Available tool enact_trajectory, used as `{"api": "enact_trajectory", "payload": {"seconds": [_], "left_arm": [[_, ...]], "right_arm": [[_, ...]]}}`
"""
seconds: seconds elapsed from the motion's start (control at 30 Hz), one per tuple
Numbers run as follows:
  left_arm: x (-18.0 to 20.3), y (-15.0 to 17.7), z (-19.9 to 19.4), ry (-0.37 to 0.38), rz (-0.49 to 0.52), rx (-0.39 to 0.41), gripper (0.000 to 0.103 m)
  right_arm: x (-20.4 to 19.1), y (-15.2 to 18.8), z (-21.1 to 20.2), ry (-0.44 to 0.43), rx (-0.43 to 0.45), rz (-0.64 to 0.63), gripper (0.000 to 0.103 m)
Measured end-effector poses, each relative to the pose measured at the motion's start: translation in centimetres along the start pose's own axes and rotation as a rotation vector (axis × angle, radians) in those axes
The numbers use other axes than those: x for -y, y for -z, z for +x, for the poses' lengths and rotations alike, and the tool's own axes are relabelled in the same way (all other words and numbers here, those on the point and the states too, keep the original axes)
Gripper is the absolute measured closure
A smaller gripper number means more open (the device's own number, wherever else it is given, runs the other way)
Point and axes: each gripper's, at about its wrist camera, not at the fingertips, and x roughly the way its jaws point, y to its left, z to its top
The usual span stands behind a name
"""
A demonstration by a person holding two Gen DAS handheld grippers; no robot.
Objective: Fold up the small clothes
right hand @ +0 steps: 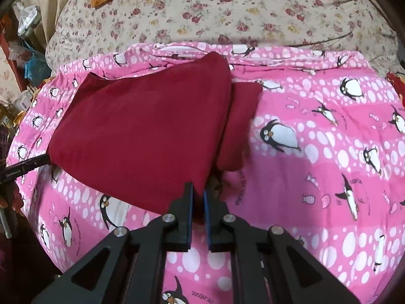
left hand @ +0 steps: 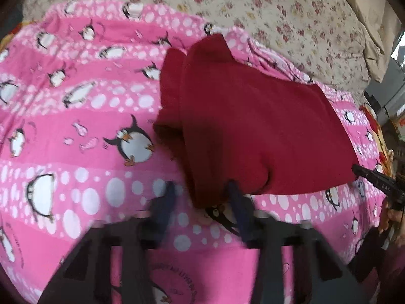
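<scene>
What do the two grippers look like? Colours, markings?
Right gripper: black linkage arms with triangular cut-outs, silver pivot screws, blue pads inside the fingers. Left gripper: same black frame, dark blue fingers, blurred. Small white lettering on the finger sides, too small to read.

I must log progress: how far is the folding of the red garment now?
Done: the red garment lies spread on the penguin sheet, seemingly folded once, one part showing beside it. In hand: right gripper pinches a near corner; left gripper straddles the other, jaws apart. Left: the next fold over.
</scene>
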Motion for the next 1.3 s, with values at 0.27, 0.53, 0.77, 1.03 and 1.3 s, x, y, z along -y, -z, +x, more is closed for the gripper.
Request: {"api": "enact_trajectory", "payload": {"seconds": [0.27,0.53,0.77,1.03,1.3], "left_arm": [[-1.3,-0.2,-1.0,-0.025,-0.039,0.013,0.103],[-1.7,0.1,-1.6,0.011,-0.103,0.028,0.103],[-1.8,-0.2,-1.8,0.001,-0.158,0.065,0.093],[-3.0,-0.5,-0.2,0.015,-0.235,0.051,0.082],[-4.2,-1.4,0.0,0.071,-0.306,0.058,0.076]], "right_arm": [[0.3,0.1,0.2,0.007,-0.009,-0.011,0.096],[-0.7,-1.4,-3.1,0.019,0.059,0.034,0.075],[-11.6,-7.7,1.0,-0.170,0.063,-0.116,0.075],[-23.5,-15.2,13.4,-0.219,-0.065,-0.193,0.074],[-28.8,-17.5,19.2,-0.202,-0.176,-0.175,0.031]]}}
